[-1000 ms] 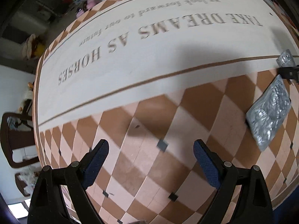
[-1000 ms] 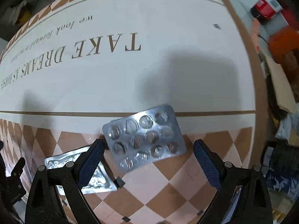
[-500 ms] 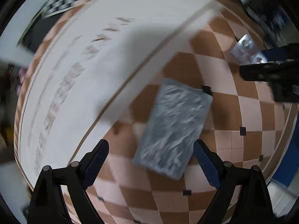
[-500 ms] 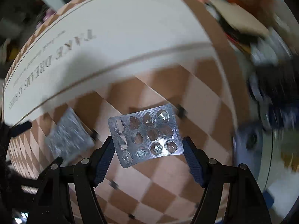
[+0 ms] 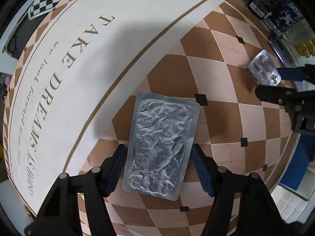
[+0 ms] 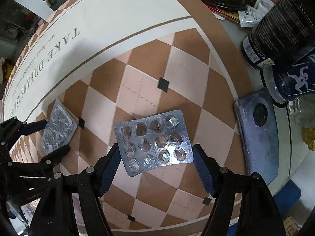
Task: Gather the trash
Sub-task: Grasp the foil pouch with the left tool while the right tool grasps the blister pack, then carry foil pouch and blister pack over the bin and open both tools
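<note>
Both jaws have just been closing, each now with a blister pack between its pads where a second ago the left gripper (image 5: 158,169) looked down on bare checkered mat. Left jaws sit at about half span, clamped on the long edges of the crumpled foil-backed blister pack (image 5: 160,145), foil side up; its shadow on the mat suggests it may be just off the surface, hard to be sure. Right gripper (image 6: 156,168) likewise at roughly half span, pads pressing the side edges of the emptied pill blister pack (image 6: 154,140), twelve popped pockets showing, pack tilted slightly and apparently lifted clear. Both pieces of trash are in the jaws over the brown-and-peach checkered part of the mat (image 6: 141,90), near its right end. To do this step well: keep squeeze light, since thin sheets bow and pop out if pinched harder; lift straight up, keep the packs level, then carry each to the bin, which is not in view. Watch the phone (image 6: 258,137) lying face down just off the mat edge and the dark printed containers (image 6: 275,39) beyond it when swinging the right hand. Writing on the cream band of the mat (image 5: 98,63): "TAKE DREAMS AS HORSES", smaller line under it starting "we look forward to our"; last word too small. Container labels unreadable.
</note>
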Demonstrator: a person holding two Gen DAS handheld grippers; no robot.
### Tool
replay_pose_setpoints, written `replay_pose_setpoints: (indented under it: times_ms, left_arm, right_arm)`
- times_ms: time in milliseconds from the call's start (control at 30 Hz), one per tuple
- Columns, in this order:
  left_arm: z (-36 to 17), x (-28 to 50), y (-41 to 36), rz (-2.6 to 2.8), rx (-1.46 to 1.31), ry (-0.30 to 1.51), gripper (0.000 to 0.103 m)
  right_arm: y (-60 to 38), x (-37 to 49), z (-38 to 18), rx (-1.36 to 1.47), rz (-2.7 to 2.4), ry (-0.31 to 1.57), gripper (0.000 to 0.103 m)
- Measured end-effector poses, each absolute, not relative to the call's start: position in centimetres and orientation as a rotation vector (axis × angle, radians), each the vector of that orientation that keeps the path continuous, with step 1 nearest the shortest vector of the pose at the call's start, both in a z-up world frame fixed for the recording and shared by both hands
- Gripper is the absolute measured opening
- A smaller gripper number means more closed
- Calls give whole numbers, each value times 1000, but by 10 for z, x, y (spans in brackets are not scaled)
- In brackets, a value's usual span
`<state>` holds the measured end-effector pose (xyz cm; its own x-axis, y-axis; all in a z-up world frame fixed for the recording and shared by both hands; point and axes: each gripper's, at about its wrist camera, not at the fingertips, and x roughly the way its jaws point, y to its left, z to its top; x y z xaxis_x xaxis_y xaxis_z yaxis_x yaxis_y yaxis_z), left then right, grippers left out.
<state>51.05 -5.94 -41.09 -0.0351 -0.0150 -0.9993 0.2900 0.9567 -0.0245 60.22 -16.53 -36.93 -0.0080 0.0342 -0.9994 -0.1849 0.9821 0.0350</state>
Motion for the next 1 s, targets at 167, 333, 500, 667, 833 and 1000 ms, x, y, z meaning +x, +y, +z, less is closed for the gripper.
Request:
replay_pose_setpoints:
  times_ms: [167,333,500,667,833,1000]
  left_arm:
    - [-389,498,-57,-135,134,1543,64]
    - [-355,476,-45,23,62,1451,64]
    - [-313,426,-9,185,-41,1367,64]
    - [-279,353,59,293,-158,1290,64]
    - [-260,280,102,362,-225,1211,64]
    - [-249,185,132,403,-270,1140,64]
  right_arm:
    - [-137,584,-366,-159,186,1495,74]
    - [-108,561,-351,-168,212,1451,74]
    - [-81,528,-337,-164,244,1412,74]
    - [-59,484,-315,-148,287,1379,74]
    - [-41,415,-291,-156,337,1336,74]
    - [-14,321,-270,-173,374,1278,74]
